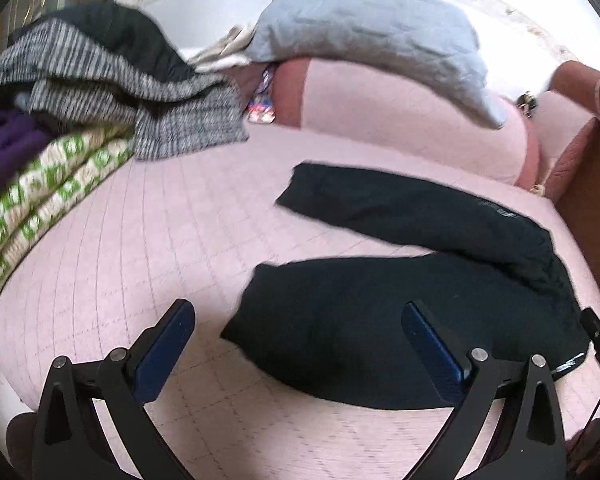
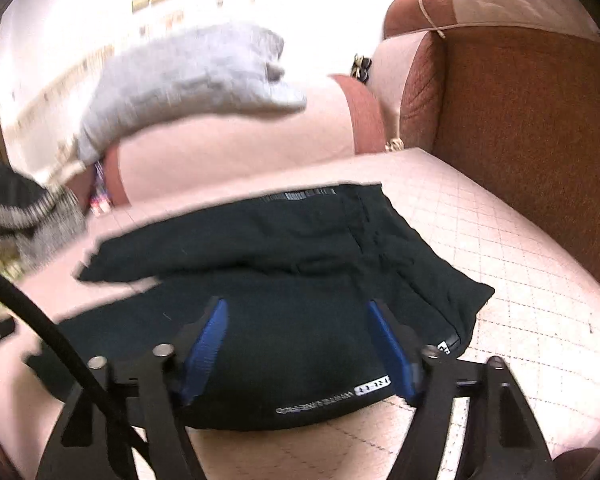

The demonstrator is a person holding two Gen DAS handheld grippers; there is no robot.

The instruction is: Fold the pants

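Pink quilted sofa (image 1: 140, 216) bore black pants (image 1: 380, 320); left gripper (image 1: 296, 340) and right gripper (image 2: 296, 344) hung spread, angled down, pinching nothing; waistband print unreadable.

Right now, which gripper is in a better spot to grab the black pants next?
The right gripper. Its open fingers already straddle the waistband end of the black pants. The left gripper is open too, with pink sofa cover under one finger.

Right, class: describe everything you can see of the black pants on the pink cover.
The black pants look like soft, matte knit. They lie on the pink quilted cover, legs spread apart in a V. White lettering runs along the waistband. The right gripper hangs open above them; no pad visibly presses the cloth.
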